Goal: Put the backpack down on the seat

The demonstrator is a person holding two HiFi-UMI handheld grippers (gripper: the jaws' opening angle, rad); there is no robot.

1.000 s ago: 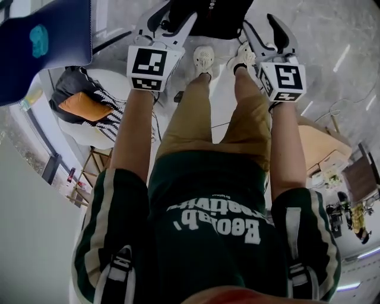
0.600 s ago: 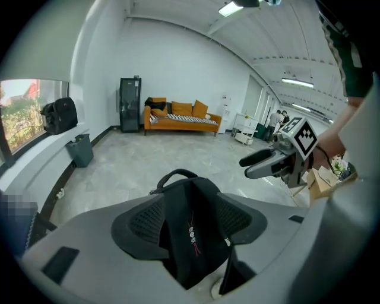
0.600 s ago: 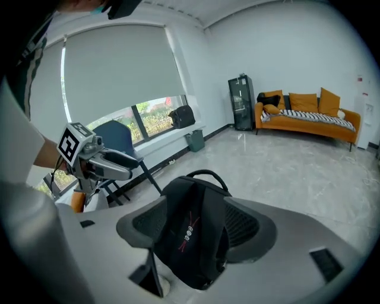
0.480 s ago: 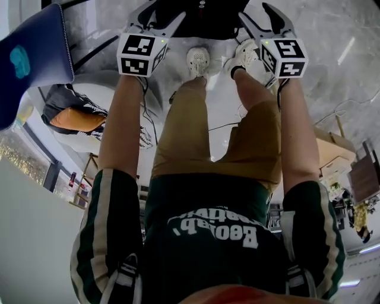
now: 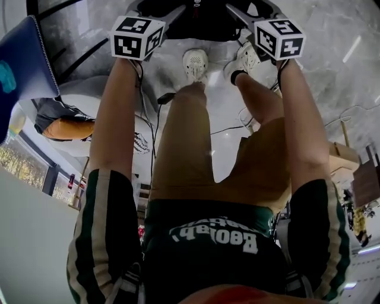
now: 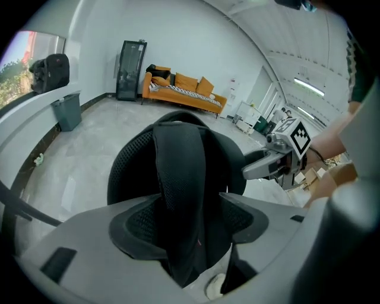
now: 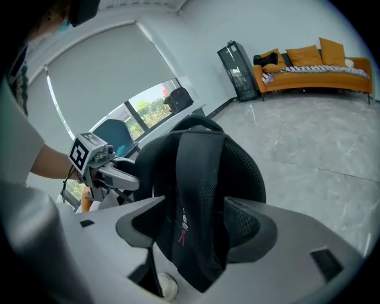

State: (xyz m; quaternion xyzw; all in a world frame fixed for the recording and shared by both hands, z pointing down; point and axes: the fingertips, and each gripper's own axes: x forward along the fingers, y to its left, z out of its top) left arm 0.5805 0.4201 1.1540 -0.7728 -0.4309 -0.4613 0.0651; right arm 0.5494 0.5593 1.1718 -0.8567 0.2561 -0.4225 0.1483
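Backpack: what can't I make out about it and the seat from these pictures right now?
Backpack: head view, cut off by the top edge.
Seat: not to be picked out in any view; the backpack fills both gripper views.
Backpack's underside: hidden behind the left claw and right claw, whose jaws have just been opening with a strap between each pair; landing can't be judged.

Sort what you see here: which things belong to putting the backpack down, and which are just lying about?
Job: backpack; left tool, right tool, jaws just been opening, a strap between each pair.
Lying about: sofa, bin, cabinet.
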